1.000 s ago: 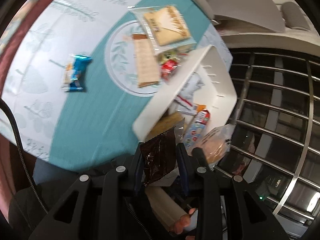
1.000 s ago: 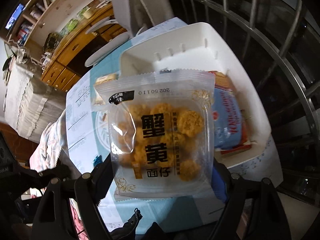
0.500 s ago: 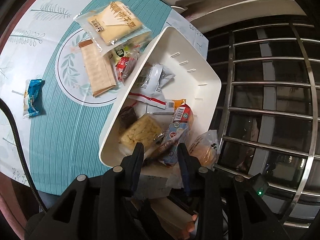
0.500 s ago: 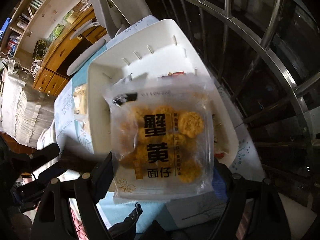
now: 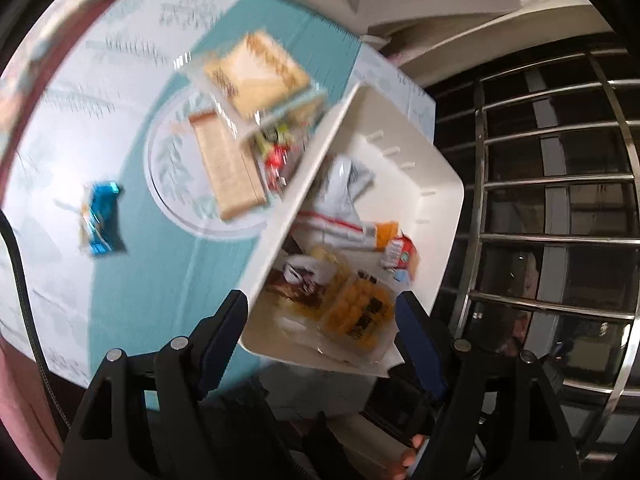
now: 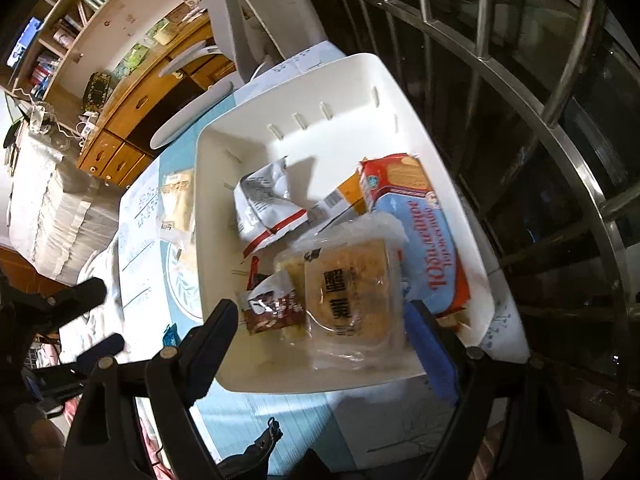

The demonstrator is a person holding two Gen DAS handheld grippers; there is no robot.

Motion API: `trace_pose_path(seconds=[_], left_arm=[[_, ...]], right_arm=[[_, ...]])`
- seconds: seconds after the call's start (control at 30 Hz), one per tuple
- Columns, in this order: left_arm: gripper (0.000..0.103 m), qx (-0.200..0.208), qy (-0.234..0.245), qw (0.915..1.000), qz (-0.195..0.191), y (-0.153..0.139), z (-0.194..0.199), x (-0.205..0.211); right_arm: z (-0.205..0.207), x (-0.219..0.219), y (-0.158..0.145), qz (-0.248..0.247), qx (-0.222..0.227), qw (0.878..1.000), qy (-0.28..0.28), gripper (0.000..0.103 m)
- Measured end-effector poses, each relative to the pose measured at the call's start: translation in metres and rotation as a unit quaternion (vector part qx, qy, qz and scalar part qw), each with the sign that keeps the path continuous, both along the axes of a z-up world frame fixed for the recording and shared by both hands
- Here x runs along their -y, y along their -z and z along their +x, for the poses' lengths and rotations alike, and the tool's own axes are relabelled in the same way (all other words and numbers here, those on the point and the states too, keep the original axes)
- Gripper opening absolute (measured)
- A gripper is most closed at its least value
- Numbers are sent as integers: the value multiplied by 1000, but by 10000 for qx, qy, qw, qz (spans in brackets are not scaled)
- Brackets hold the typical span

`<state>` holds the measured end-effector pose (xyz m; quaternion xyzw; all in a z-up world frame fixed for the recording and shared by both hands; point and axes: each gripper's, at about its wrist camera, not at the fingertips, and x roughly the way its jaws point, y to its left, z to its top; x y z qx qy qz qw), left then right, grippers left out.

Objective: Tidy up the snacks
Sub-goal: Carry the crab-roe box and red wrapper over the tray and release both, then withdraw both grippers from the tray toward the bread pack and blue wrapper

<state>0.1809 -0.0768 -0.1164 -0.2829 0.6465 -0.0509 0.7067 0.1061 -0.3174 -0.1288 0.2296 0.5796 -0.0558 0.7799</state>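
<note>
Both packets have just gone into the white bin (image 6: 400,92): the right tongs (image 6: 320,328), wide, have let the yellow noodle-snack pack (image 6: 348,292) drop, the left tongs (image 5: 320,320) are opening, apparently off the brown wrapper (image 6: 272,312), while four snacks wait on the tabletop (image 5: 160,280).

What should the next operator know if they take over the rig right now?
Left gripper: jaws opening, nothing between them, above the white bin.
Right gripper: open, empty, above the bin's near end.
In the bin: clear pack of yellow snacks, brown packet, blue-and-red biscuit pack, grey-white bag.
Left on the tablecloth: blue packet, tan cracker pack, clear-wrapped beige pack, small red and green sweets.
Next, probably: fetch those four.
</note>
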Motion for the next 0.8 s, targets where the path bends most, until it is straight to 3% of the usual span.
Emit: trace_pose_path(seconds=[0.27, 0.53, 0.8], left_arm=[[75, 687, 261, 9959, 523, -24, -6, -36], [75, 806, 721, 9920, 656, -29, -13, -88], [75, 1035, 1440, 9797, 936, -33, -11, -143]], right_arm=[[-2, -39, -12, -93, 305, 9995, -37, 86], [-8, -98, -23, -275, 590, 9978, 156, 86], [-20, -164, -19, -525, 878, 9941, 374, 86]])
